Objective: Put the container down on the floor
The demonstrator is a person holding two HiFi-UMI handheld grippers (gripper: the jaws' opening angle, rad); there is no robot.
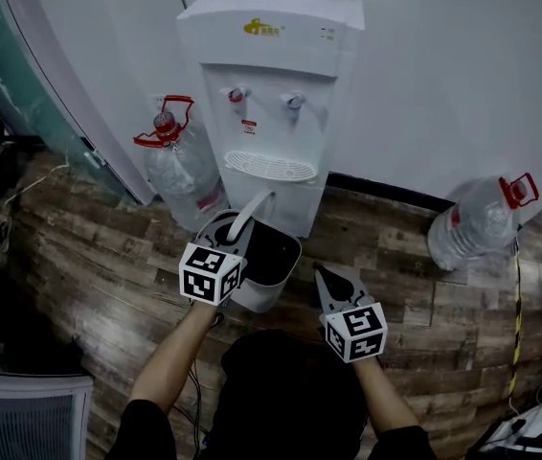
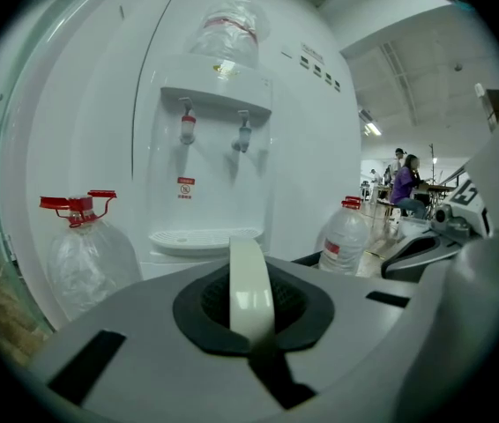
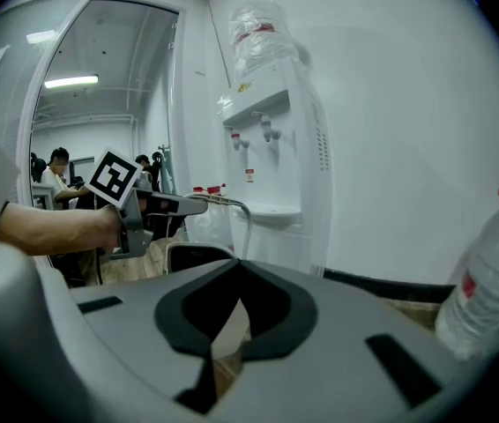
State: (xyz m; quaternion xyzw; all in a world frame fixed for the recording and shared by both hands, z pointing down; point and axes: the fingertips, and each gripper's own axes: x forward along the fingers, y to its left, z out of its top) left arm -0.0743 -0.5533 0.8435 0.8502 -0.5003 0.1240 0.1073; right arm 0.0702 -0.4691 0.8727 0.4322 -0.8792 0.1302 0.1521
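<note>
- One job only, judged about midway: container at its spot, grip not yet let go.
- Far left: nothing for the task, just a water bottle (image 1: 180, 171) with a red carry-handle, standing on the wooden floor (image 1: 395, 286) just beside the white water dispenser (image 1: 271, 94).
- Next along, left tongs (image 1: 233, 223): pressed together on the pale handle (image 2: 250, 289) of the container (image 1: 269, 257), pinching that strap from both sides, dead centre in the left gripper view.
- Under that raised handle: container upright, pale outside and dark inside, just in front of the dispenser's base and near the left bottle. Impossible to tell from above whether hanging clear of the boards or already touching them.
- Done, by the look of things: landing place reached, open floor below, nothing in the way.
- Left to do, as a judgement: settle the base flat if not yet down, spread the left tongs, let the handle fall, draw back.
- Right of the container: right tongs (image 1: 321, 274) closed up and pinching nothing, with only a sliver of floor showing between them in the right gripper view. Held near the container wall without touching, taking no share of the load.
- Far right: second bottle (image 1: 472, 223) with a red cap by the wall, well apart, no obstacle.
</note>
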